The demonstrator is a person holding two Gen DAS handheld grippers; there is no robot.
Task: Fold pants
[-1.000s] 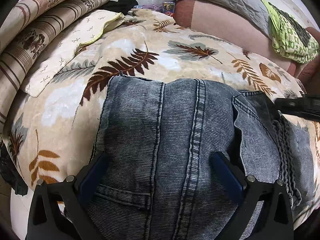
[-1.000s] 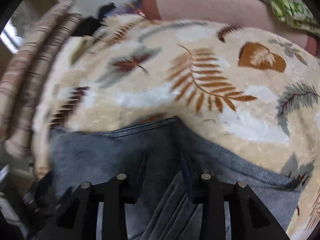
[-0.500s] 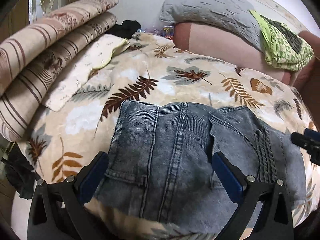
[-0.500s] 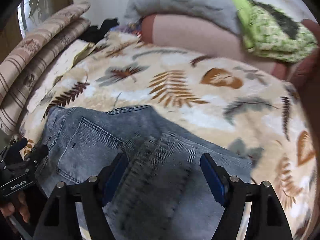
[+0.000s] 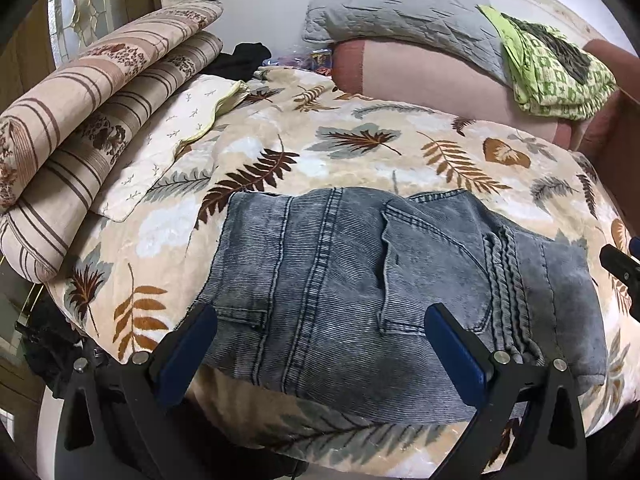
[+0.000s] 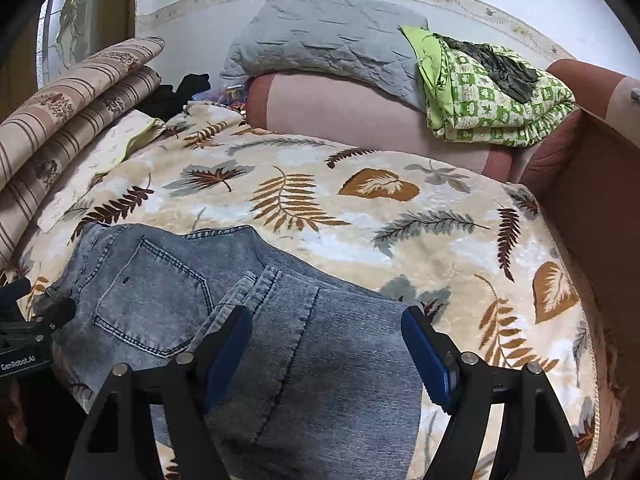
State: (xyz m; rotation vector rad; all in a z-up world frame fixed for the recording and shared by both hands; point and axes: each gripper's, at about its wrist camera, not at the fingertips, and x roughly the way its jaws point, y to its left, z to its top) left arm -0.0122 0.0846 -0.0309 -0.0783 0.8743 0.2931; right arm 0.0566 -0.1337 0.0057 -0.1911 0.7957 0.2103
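Folded grey-blue jeans [image 5: 332, 280] [image 6: 168, 288] lie flat on the leaf-print blanket [image 5: 360, 148] [image 6: 320, 208], near its front edge, back pocket up. My left gripper [image 5: 320, 344] hangs open above the jeans' near edge, its blue pads wide apart with nothing between them. My right gripper [image 6: 326, 348] is open too, over the right part of the jeans, holding nothing. Each gripper shows at the edge of the other's view: the right one [image 5: 622, 268] and the left one [image 6: 28, 328].
Striped folded bedding [image 5: 80, 120] and a cream pillow [image 5: 172, 140] lie at the left. A pink bolster [image 6: 360, 116], a grey quilt [image 6: 332, 48] and a green checked blanket [image 6: 492, 96] are at the back. A brown board [image 6: 592, 208] stands at the right.
The right gripper opened, letting go of the jeans. Both grippers drew back and rose, so the folded jeans now look smaller and lie loose on the blanket.
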